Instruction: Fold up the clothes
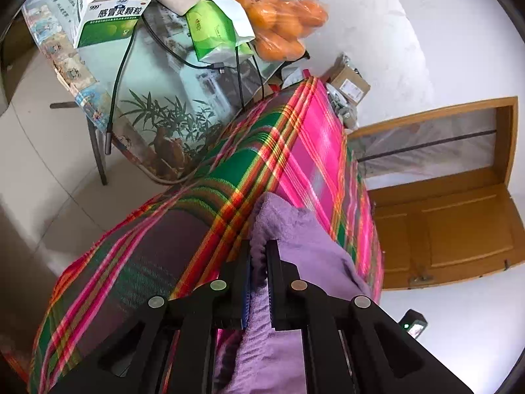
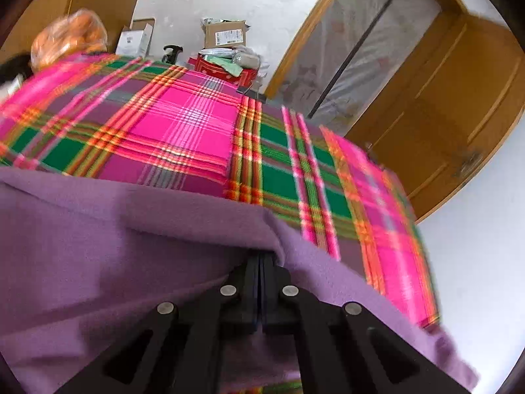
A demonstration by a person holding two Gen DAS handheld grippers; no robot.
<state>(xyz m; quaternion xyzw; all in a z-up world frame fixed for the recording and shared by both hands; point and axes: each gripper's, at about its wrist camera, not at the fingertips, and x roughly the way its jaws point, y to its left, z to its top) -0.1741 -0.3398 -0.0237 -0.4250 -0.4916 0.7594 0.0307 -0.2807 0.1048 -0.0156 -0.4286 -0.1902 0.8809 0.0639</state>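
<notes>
Left claw (image 1: 259, 249), right claw (image 2: 262, 256) pinch one purple garment (image 2: 131, 229) over plaid cloth (image 2: 183, 124).

"999 感冒灵颗粒" on green-white box (image 1: 108, 19)

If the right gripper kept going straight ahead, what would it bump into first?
Probably the purple fleece garment it already pinches, bunched right at its fingers; beyond that lies the pink plaid cloth. Depth is hard to judge.
</notes>
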